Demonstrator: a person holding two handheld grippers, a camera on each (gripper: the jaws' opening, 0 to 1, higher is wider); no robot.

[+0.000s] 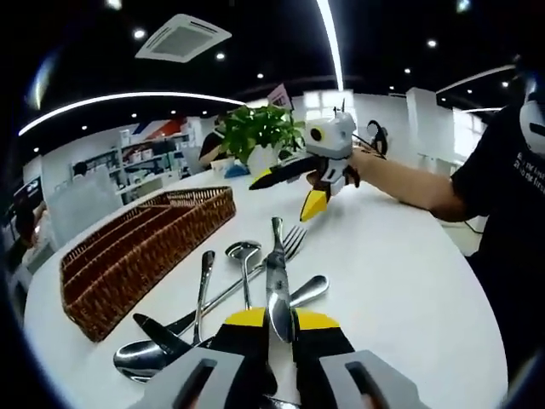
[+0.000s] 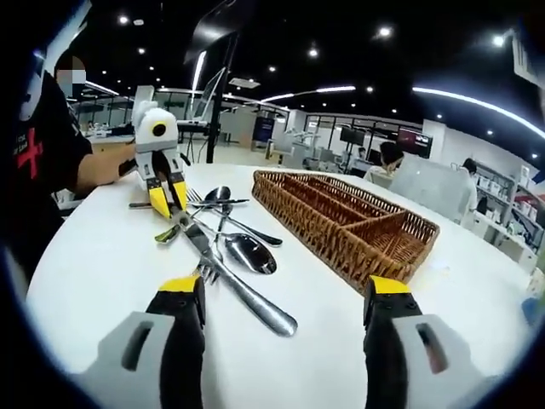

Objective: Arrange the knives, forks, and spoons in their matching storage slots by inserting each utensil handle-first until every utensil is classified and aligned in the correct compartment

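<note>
Left gripper [image 1: 279, 322] is clamping its yellow-tipped jaws on a table knife [image 1: 276, 281], which is pointing away toward the pile of spoons [image 1: 242, 252] and a fork [image 1: 292, 242] on the white round table [image 1: 400, 281]. Right gripper [image 2: 285, 294] is hovering with jaws spread wide, gripping nothing, near the pile. The wicker cutlery tray [image 2: 345, 220] is sitting just right of the pile in the right gripper view. A potted plant [image 1: 262, 132] is standing at the table's far side.

Left tongs [image 1: 279, 322] clamped on knife [image 1: 275, 281]; wicker tray [image 1: 140, 247] at left; right tongs [image 1: 289, 189] apart.
</note>
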